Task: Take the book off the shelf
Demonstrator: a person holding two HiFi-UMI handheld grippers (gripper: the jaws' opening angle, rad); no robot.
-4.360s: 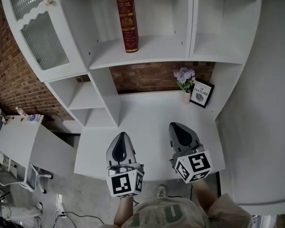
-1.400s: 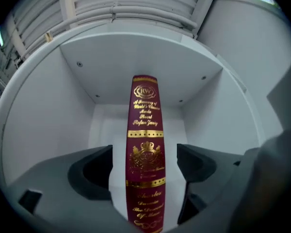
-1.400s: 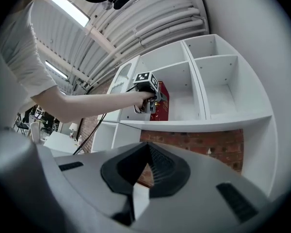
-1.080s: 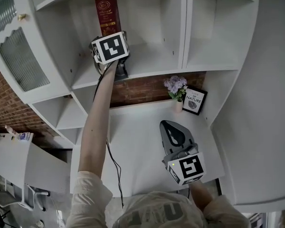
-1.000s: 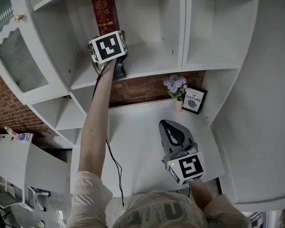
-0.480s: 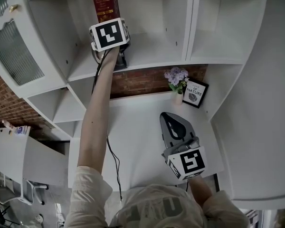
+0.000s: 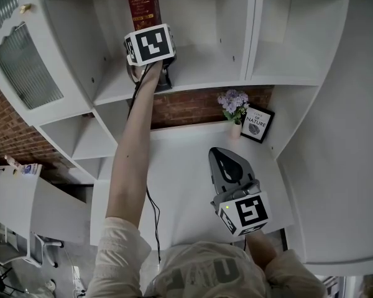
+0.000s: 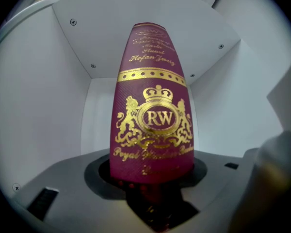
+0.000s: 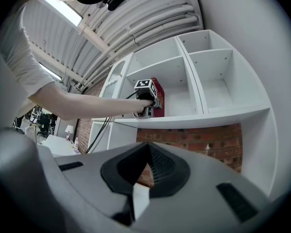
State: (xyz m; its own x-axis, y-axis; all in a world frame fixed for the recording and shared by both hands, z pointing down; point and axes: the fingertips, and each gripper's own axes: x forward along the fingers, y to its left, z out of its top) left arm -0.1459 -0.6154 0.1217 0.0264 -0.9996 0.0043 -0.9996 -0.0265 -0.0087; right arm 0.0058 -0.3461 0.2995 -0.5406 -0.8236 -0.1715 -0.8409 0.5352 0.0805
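A dark red book point(image 7: 143, 2) with gold print stands upright on the upper shelf point(image 7: 202, 67). My left gripper point(image 7: 149, 28) is raised to it on an outstretched arm. In the left gripper view the book's point(image 8: 153, 115) lower spine sits between the jaws of this gripper point(image 8: 153, 181), which are closing and meet its sides. My right gripper point(image 7: 227, 161) hangs low over the white desk point(image 7: 180, 154), shut and empty. From the right gripper view point(image 9: 146, 148) the book point(image 9: 160, 98) and the left gripper point(image 9: 148, 101) show far off on the shelf.
A small pot of purple flowers point(image 7: 234, 104) and a framed print point(image 7: 256, 123) stand at the back of the desk. A glass cabinet door point(image 7: 25, 61) is at the left. Shelf dividers flank the book's compartment. A cable hangs along my left arm.
Over the last second the left gripper has stayed at the book's foot, and the view has drifted a little. The right gripper has hardly moved. Several seconds ago both grippers hung low over the desk.
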